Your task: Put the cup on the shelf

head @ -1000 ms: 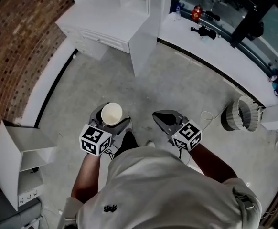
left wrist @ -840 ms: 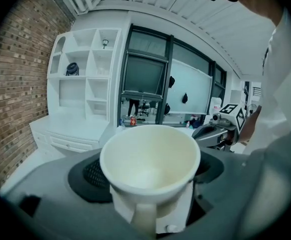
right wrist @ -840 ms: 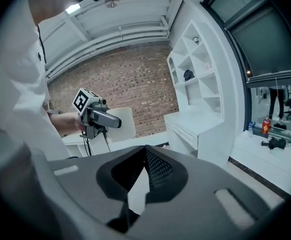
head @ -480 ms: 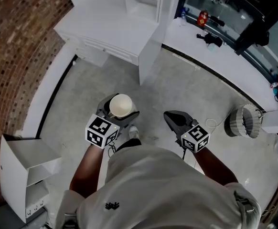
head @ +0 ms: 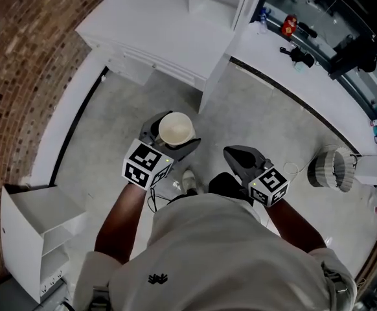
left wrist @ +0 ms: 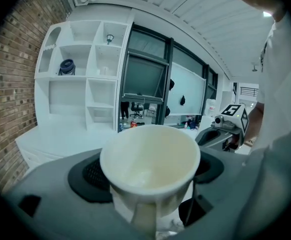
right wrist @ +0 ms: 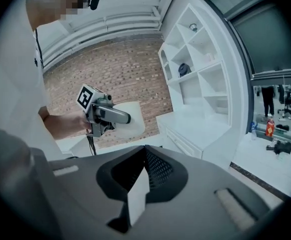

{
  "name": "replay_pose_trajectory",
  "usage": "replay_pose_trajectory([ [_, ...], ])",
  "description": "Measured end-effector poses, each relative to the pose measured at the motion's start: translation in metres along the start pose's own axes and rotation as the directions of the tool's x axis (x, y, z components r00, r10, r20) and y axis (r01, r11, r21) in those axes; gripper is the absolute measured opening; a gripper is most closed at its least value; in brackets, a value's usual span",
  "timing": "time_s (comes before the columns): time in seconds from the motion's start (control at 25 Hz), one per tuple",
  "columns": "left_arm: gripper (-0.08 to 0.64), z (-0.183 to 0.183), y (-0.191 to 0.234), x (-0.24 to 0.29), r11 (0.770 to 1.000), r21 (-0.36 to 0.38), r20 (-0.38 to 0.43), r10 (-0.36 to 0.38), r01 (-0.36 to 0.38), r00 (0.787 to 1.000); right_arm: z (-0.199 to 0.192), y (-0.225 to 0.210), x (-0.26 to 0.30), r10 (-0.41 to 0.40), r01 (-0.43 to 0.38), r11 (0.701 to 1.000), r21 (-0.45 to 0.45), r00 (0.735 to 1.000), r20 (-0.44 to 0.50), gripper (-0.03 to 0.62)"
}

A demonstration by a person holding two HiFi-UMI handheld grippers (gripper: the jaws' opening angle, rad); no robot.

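Carrying the cup (head: 176, 127) upright, clamped in its 2 jaws, the left gripper (head: 173, 137) is nearing the shelf unit's (head: 169, 24) front edge, closer than 1 second ago; the right gripper (head: 240, 159) is trailing, jaws together, empty.

Red-brown brick wall (head: 26, 57) along the left. Grey concrete floor (head: 130, 109) runs to a tall white open shelving unit (left wrist: 85, 84) on the far side, a low white counter (head: 162, 31) at its foot. Dark-framed glass windows (left wrist: 145, 79) fill the far right; a small white cabinet (head: 26, 232) stands near left.
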State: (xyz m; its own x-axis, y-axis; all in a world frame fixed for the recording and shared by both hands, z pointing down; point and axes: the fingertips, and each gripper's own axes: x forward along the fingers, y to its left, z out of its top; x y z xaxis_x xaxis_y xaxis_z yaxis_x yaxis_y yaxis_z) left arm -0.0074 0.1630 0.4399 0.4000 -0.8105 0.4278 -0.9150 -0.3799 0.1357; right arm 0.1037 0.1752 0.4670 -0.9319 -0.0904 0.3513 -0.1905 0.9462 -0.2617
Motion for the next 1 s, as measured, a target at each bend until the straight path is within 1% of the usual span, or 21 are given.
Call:
replay_pose_trajectory([
  [0.08,0.439,0.004,0.014,0.005,1.000,-0.007,0.009,0.002,-0.002,1.000,0.002,-0.006,0.011,0.006,-0.006,1.000,-0.004,1.000,-0.012,0.012],
  [0.24,0.439,0.009,0.047,0.021,0.999,-0.028,0.004,0.024,-0.024,1.000,0.009,-0.034,0.033,-0.006,0.006,1.000,0.023,1.000,-0.013,0.012],
  [0.36,0.439,0.022,0.067,0.037,0.999,-0.031,-0.001,0.034,-0.034,0.999,0.023,-0.056,0.045,0.001,-0.001,1.000,0.015,1.000,-0.006,0.011],
  [0.72,0.439,0.077,0.116,0.108,0.998,-0.020,-0.001,0.055,-0.055,0.998,0.066,-0.159,0.056,-0.018,0.018,1.000,0.008,1.000,0.023,0.012],
  [0.88,0.439,0.096,0.136,0.137,0.999,-0.022,0.005,0.045,-0.045,0.999,0.077,-0.197,0.059,-0.025,0.025,1.000,0.005,0.999,0.033,0.012],
  [1.0,0.439,0.110,0.154,0.156,0.998,-0.017,0.018,0.055,-0.054,0.998,0.081,-0.224,0.066,-0.032,0.031,0.999,0.011,0.999,0.035,0.012],
])
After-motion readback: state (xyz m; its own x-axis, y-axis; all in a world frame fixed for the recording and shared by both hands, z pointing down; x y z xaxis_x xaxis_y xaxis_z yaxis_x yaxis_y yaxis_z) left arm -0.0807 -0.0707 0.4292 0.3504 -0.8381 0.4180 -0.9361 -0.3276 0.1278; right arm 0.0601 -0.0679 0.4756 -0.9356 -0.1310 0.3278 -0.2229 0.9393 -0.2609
